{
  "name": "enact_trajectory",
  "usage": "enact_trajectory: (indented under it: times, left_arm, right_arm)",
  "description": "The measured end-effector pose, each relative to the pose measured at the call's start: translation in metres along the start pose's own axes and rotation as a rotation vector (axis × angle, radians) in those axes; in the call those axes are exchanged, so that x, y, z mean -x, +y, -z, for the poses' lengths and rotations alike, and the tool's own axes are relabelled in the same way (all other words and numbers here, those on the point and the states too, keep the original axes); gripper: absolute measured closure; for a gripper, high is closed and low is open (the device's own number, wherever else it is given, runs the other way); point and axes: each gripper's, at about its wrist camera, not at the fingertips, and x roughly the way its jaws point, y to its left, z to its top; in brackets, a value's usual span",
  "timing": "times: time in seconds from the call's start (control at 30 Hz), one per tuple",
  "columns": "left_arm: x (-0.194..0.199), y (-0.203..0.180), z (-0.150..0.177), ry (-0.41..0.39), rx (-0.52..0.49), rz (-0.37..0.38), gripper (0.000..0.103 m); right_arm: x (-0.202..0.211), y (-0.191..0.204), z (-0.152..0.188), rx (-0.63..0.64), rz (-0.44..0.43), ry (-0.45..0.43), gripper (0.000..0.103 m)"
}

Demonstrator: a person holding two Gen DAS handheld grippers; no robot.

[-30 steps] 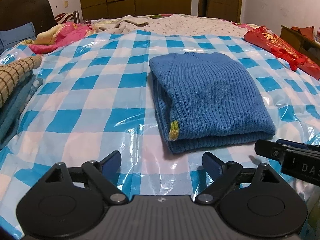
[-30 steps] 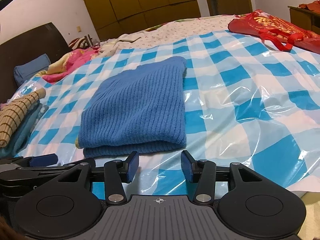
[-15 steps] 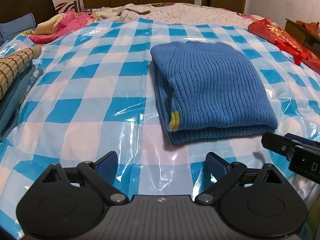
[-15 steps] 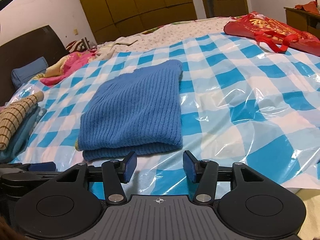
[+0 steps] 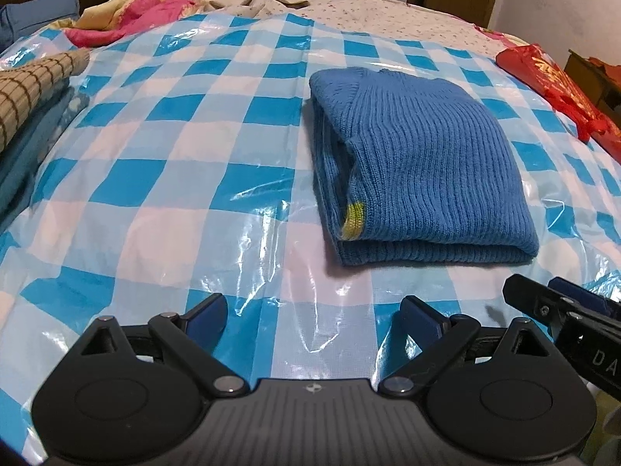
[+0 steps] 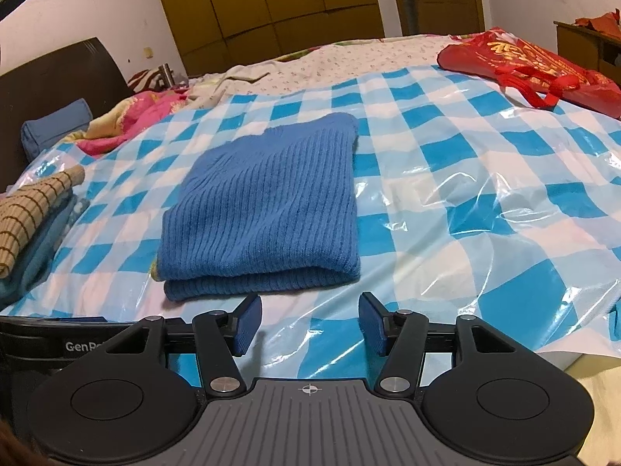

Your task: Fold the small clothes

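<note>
A blue ribbed knit sweater (image 5: 423,163) lies folded into a rectangle on the blue-and-white checked plastic sheet (image 5: 186,124); a yellow-green cuff (image 5: 354,220) shows at its near left corner. It also shows in the right wrist view (image 6: 264,202). My left gripper (image 5: 312,316) is open and empty, just short of the sweater's near edge and left of it. My right gripper (image 6: 308,324) is open and empty, close to the sweater's near right corner. The right gripper's tip (image 5: 559,303) shows at the right of the left wrist view.
A stack of folded clothes with a tan checked piece on top (image 6: 31,209) lies at the left. A red bag (image 6: 528,66) lies at the far right. Pink bedding (image 5: 128,15) and a blue pillow (image 6: 54,128) are at the far left. The sheet's edge (image 6: 582,345) is near right.
Both grippers have moved slightly closer over the sheet and the views tilted down a little. The right gripper's jaws have opened a bit wider. The sweater has not moved.
</note>
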Motion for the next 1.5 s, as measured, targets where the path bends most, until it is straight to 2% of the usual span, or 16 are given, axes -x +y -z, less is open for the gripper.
enact_trajectory:
  times: [0.57, 0.67, 1.5]
  left_arm:
    - [0.0008, -0.0007, 0.0003, 0.012, -0.013, 0.002, 0.000]
    - [0.0007, -0.0008, 0.0006, 0.015, -0.013, 0.001, 0.000]
    - [0.0016, -0.0011, 0.0022, 0.011, -0.006, -0.002, 0.000]
  right_arm:
    - [0.0027, 0.0047, 0.0027, -0.003, 0.035, 0.013, 0.046]
    - [0.0033, 0.0054, 0.0025, 0.003, 0.044, 0.007, 0.036]
    - [-0.0002, -0.0015, 0.0027, 0.002, 0.061, 0.019, 0.036]
